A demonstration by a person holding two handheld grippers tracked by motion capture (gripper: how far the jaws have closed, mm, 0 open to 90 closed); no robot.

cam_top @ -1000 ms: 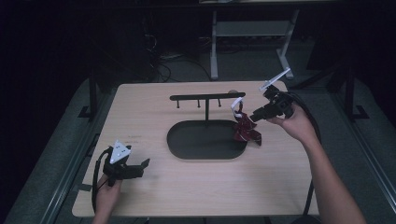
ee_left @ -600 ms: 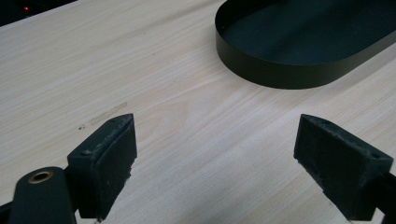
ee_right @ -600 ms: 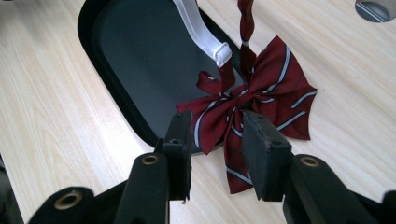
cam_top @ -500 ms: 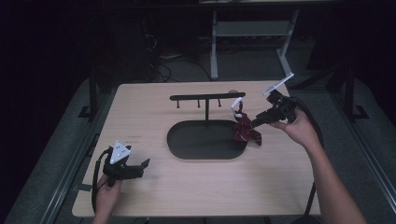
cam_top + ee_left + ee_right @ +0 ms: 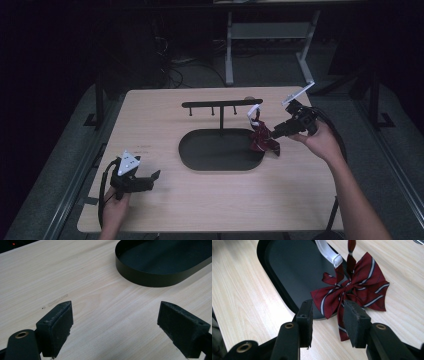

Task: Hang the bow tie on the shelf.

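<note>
Worktop (image 5: pixel 200 210): pale wood-grain board, the biggest thing here, dark floor around it.

Black oval tray (image 5: pixel 200 155) sits mid-worktop, forward and to the right of the left tool, just left of the right tool. A thin black T-shaped hanger stand (image 5: pixel 221 106) rises from the tray, crossbar level, small pegs under it. Tray floor bare except at its right end, where the bow tie overlaps the rim.

Right forearm comes in from the bottom right, reaching forward and inward; right hand (image 5: pixel 320 142) wraps the right tool (image 5: pixel 274 133), which angles down and left toward the tray's right end. Left hand (image 5: pixel 114 210) is low at the near left corner, holding the left tool (image 5: pixel 150 176) level just over the worktop, pointing right, well apart from the tray.

Bow tie (image 5: pixel 261 139): dark red with pale stripes, right in front of the right tool's tips, lying across the tray's right rim and onto the worktop. Its white strap (image 5: pixel 253 112) runs up toward the crossbar's right end.

Right gripper view adds detail: right tool (image 5: pixel 328 315) jaws partly spread, a tail of the bow tie (image 5: pixel 352 290) between them; whether the pads touch the cloth cannot be told. White strap (image 5: pixel 328 252) has a buckle.

Left gripper view: left tool (image 5: pixel 115 322) jaws spread wide, bare worktop (image 5: pixel 87 285) between, tray wall (image 5: pixel 150 280) ahead to the right.
</note>
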